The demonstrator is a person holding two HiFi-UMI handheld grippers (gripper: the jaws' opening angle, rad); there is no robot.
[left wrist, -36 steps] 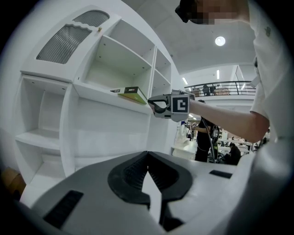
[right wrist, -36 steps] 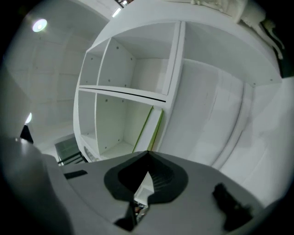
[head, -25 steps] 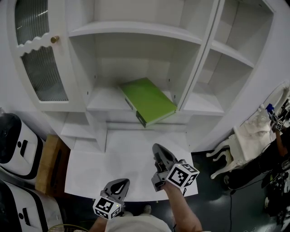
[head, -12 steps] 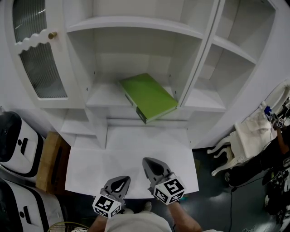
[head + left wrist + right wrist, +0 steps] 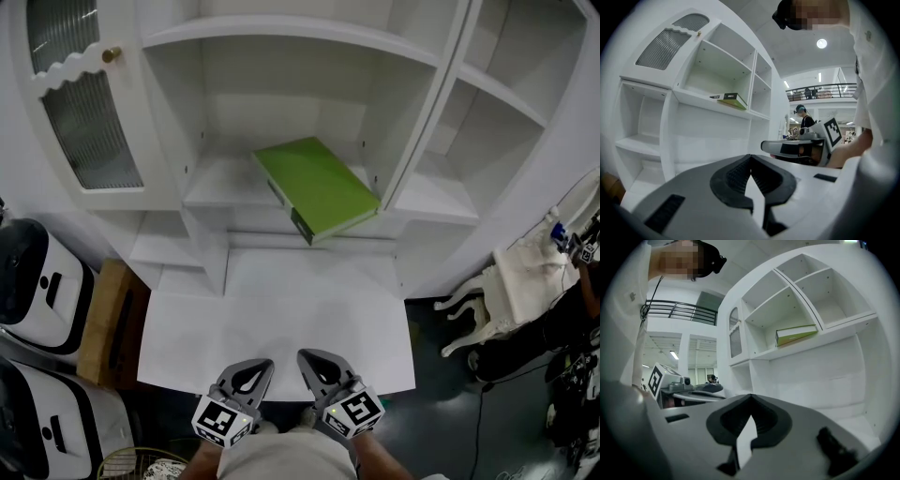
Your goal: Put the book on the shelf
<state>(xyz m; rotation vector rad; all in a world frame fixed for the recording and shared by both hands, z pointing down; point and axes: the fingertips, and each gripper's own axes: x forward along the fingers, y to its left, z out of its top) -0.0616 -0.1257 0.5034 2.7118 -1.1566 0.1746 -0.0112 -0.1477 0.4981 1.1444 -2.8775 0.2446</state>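
The book (image 5: 317,187) lies on the shelf (image 5: 220,183) in the cabinet's middle bay, its near corner past the front edge. The open cabinet door (image 5: 80,112) stands to its left and a second bay (image 5: 441,199) to its right. Below juts a ledge (image 5: 281,319) — at its near edge, the left gripper (image 5: 249,367) and right gripper (image 5: 315,358) sit side by side.

smooth white painted shelf (image 5: 220,185), matt green book (image 5: 319,186) cover, ribbed glass door panel (image 5: 89,141), shiny brassy knob (image 5: 112,55), plain wood box (image 5: 103,319)
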